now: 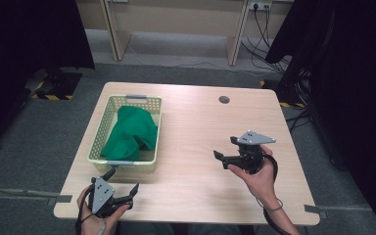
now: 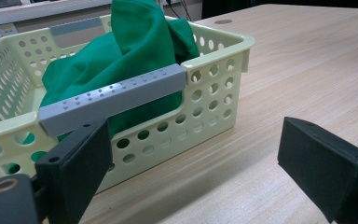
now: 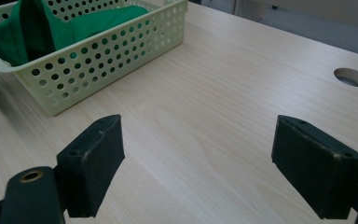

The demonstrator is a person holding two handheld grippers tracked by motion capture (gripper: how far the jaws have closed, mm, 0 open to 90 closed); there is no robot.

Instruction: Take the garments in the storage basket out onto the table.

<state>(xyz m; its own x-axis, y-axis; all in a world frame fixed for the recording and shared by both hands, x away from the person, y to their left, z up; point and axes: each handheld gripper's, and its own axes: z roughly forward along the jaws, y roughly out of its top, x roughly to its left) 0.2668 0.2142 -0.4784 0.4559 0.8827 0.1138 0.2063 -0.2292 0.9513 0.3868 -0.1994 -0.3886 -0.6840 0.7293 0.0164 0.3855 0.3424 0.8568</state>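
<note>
A pale yellow perforated basket (image 1: 105, 118) with grey handles sits on the left half of the wooden table, and a crumpled green cloth (image 1: 129, 133) lies inside it. My left gripper (image 1: 123, 184) is open at the table's front left, just in front of the basket's near handle (image 2: 114, 97). The green cloth (image 2: 135, 44) bulges above the basket rim (image 2: 223, 43). My right gripper (image 1: 225, 149) is open at the right of the table, held above the bare wood and pointing left toward the basket (image 3: 121, 44). Nothing is between either pair of jaws.
A round cable hole (image 1: 224, 100) is near the table's far edge, also the cable hole (image 3: 352, 77) in the right gripper view. Black curtains hang at both sides. Cables (image 1: 264, 34) run along the floor beyond the table.
</note>
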